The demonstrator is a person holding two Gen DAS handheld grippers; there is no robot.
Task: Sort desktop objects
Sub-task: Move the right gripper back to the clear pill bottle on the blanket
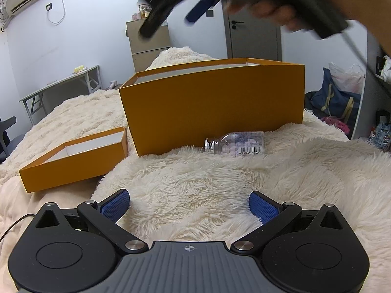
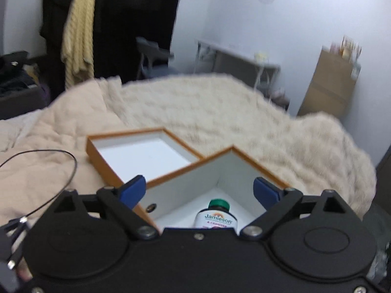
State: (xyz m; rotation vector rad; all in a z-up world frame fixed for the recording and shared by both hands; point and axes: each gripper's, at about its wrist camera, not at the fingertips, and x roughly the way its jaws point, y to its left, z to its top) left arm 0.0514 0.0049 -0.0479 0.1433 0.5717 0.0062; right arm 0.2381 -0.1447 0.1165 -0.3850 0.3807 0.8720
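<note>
A tall orange box (image 1: 212, 105) stands on a fluffy cream blanket (image 1: 220, 183). A clear glass bottle of pills (image 1: 235, 142) lies on its side in front of it. My left gripper (image 1: 189, 206) is open and empty, low over the blanket, short of the bottle. My right gripper (image 2: 199, 190) is open and empty above the orange box (image 2: 185, 183). A green-capped Jamieson bottle (image 2: 217, 213) lies inside the box. The right gripper also shows blurred at the top of the left wrist view (image 1: 195, 7), above the box.
A shallow orange lid (image 1: 73, 157) with a white inside lies left of the box; it also shows in the right wrist view (image 2: 144, 153). A thin black cable (image 2: 48, 161) loops over the bedding. Tables, cabinets and bags stand beyond the bed.
</note>
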